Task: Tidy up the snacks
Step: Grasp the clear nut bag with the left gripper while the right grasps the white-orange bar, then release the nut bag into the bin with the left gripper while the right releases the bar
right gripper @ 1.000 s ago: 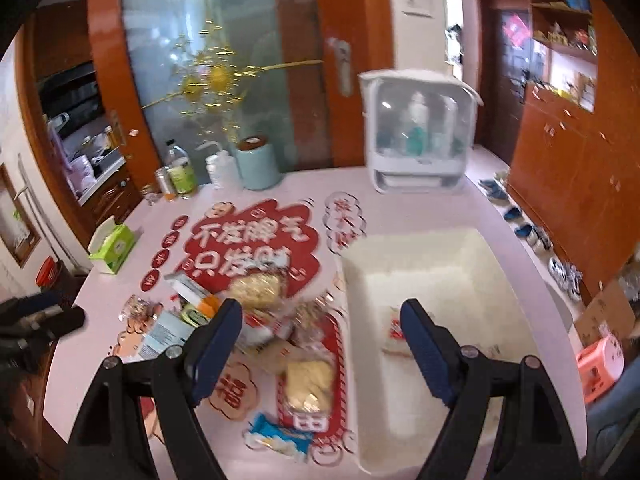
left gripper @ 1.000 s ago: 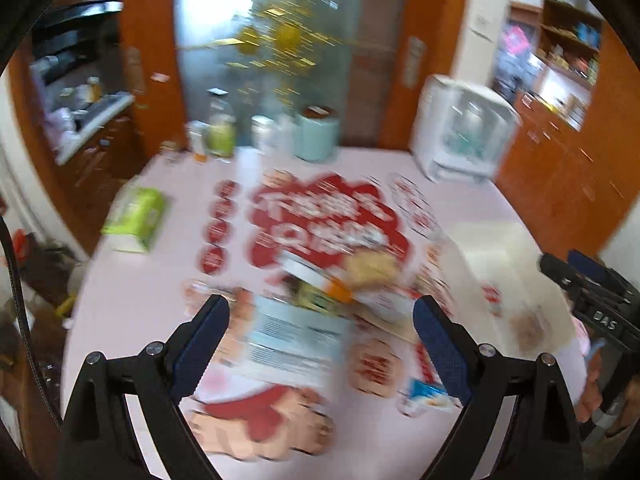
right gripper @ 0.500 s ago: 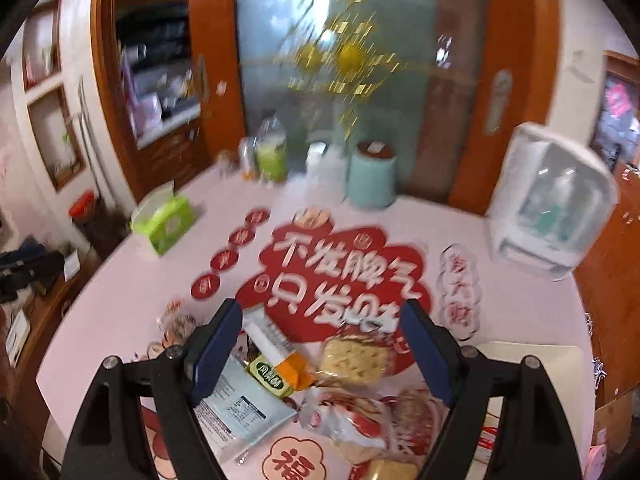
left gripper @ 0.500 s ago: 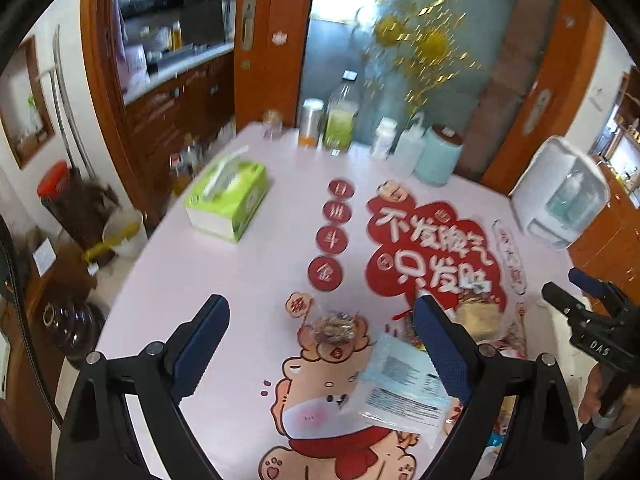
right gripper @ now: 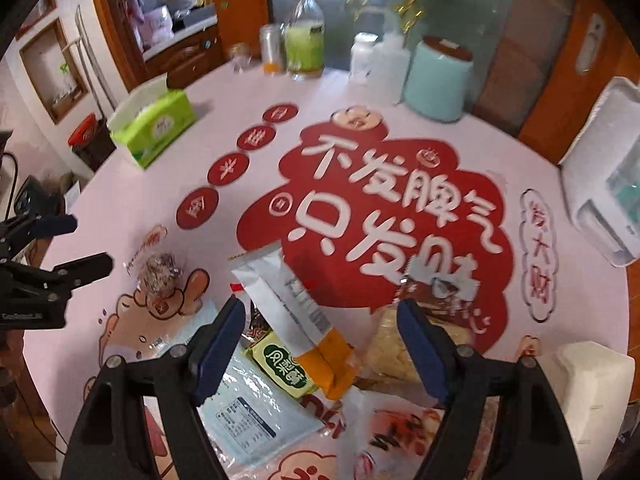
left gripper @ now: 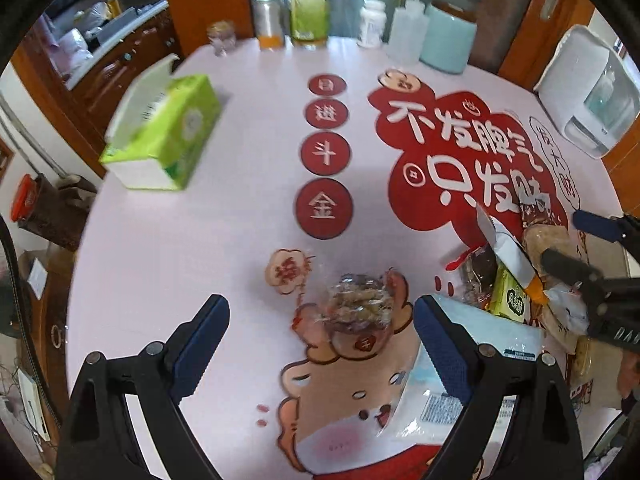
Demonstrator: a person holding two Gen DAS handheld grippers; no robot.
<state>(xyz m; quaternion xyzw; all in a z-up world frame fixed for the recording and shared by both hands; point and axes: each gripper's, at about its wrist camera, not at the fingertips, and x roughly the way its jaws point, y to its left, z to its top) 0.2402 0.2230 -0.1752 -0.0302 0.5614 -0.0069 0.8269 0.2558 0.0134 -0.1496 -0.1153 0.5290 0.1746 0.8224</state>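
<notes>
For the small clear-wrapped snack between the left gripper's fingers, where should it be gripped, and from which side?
Grip the clear-wrapped snack across its bulging middle, coming from above with the open left gripper. It lies alone on the table, apart from the snack pile, so both sides look free.

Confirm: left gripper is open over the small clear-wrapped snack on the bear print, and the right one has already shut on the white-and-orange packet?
Not quite. The right gripper is open too: in the right wrist view its fingers stand apart on either side of the white-and-orange packet, not clamped. The left gripper is open over the clear-wrapped snack, as stated.

Home dining room: pink table (left gripper: 224, 216), tissue box (left gripper: 160, 132), wooden cabinets (right gripper: 176, 52).
</notes>
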